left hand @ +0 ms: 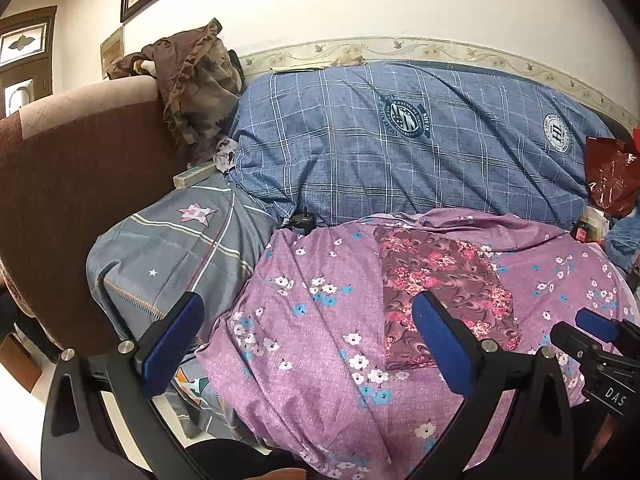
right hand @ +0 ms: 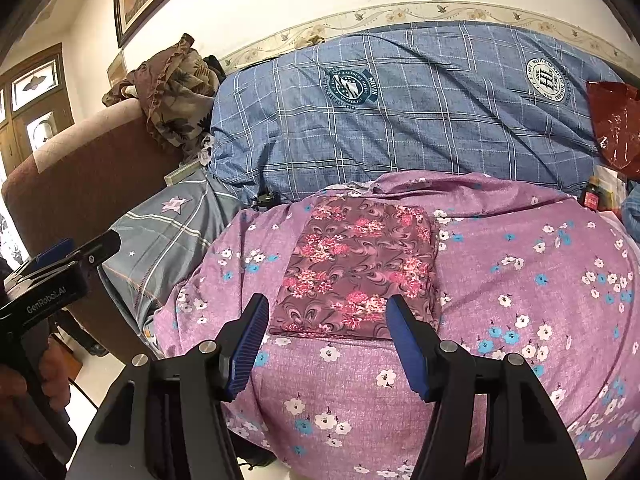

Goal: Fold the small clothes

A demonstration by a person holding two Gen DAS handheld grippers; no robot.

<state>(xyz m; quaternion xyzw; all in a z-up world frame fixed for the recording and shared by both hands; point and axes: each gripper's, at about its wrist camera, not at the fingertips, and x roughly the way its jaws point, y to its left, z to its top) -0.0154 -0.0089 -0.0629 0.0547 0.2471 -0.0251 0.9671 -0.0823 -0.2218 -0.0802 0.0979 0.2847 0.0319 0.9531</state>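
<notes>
Purple bedding with small white and blue flowers (right hand: 500, 280) covers the near part of the bed, and both tongs hang over its near edge with nothing in them. Nearest to me, the right gripper (right hand: 328, 344) has its blue-padded fingers spread wide apart, holding nothing. Just beyond its tips, between the two fingers, lies the folded cloth (right hand: 360, 264), its near edge close to the pads but not touching them.

Off to the left, the left gripper (left hand: 308, 340) is also spread wide and empty, hovering above the bedding. From its camera the folded cloth (left hand: 444, 288) sits to the right, its near right part hidden behind the right-hand finger.

That cloth is a maroon piece with swirls and pink flower clusters, folded into a neat flat rectangle, longer front to back, with layered edges showing along the near side.

Farther back lies a blue checked quilt (right hand: 400, 120) with round badges, against the white wall.
</notes>
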